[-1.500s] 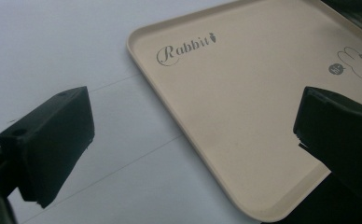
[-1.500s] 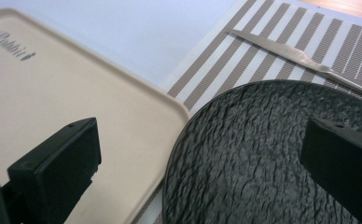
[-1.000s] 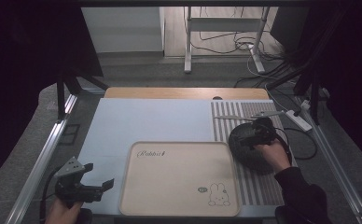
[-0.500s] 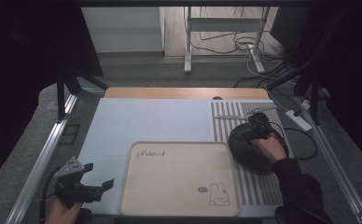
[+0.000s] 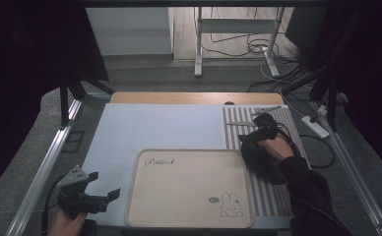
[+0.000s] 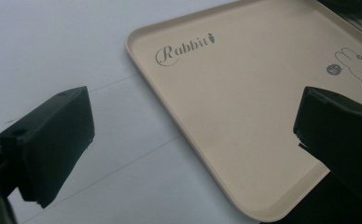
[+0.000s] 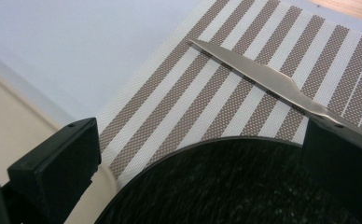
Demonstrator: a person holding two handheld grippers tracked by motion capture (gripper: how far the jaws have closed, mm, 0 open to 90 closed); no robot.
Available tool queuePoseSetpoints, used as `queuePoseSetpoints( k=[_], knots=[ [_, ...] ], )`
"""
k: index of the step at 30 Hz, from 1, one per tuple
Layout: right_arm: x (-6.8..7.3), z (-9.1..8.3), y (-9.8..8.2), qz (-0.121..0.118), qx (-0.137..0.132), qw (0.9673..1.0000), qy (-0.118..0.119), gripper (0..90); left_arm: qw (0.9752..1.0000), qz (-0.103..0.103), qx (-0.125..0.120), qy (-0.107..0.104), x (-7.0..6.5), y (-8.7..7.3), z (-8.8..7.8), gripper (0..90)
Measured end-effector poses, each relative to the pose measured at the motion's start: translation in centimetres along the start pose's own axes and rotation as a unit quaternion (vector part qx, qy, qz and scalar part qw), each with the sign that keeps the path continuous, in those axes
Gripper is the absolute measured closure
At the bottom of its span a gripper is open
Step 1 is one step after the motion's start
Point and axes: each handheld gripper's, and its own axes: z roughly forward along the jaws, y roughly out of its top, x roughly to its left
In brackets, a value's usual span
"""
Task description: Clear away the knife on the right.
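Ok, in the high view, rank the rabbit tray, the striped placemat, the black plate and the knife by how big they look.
1. Rabbit tray, largest.
2. Striped placemat, though the hand and plate cover part of it.
3. Black plate, partly under the hand.
4. Knife, smallest, a thin sliver.

The left gripper sits at the table's near left corner, held by a hand coming in from the near edge, its jaws spread wide and pointing right. The right gripper hangs over the table's right side, jaws spread apart, gripped by a dark-sleeved right hand.
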Motion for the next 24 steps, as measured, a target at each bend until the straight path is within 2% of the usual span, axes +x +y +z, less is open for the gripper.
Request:
queuePoseSetpoints(
  k=[5,7,15,16,18,22,23,24],
  knots=[
    [0.1,0.6,0.4,-0.014,0.010,0.9998,-0.005,0.0,1.0000,0.000,0.000,-0.001,0.0,0.0,0.0,0.0],
    [0.0,1.2,0.8,-0.013,0.021,0.9997,0.003,0.0,1.0000,0.000,0.000,-0.001,0.0,0.0,0.0,0.0],
    [-0.1,2.8,1.7,-0.010,0.037,0.9993,0.002,0.1,1.0000,0.000,0.001,0.000,0.0,0.0,0.0,0.0],
    [-0.1,3.1,1.9,-0.013,0.036,0.9993,-0.001,7.8,1.0000,0.000,0.001,0.000,0.0,0.0,0.0,0.0],
    [-0.1,3.2,2.0,-0.014,0.036,0.9992,0.002,11.1,1.0000,0.000,0.001,0.000,0.0,0.0,0.0,0.0],
    [0.0,3.6,2.4,-0.018,0.045,0.9987,0.016,37.3,1.0000,0.001,0.001,0.000,0.0,0.0,0.0,0.0],
    [0.0,3.6,2.4,-0.018,0.045,0.9987,0.016,37.3,1.0000,0.002,0.000,0.001,-0.1,0.0,0.0,0.0],
    [0.0,3.7,2.5,-0.021,0.048,0.9985,0.018,43.5,1.0000,0.004,0.000,0.001,-0.1,0.0,0.0,0.0]
  ],
)
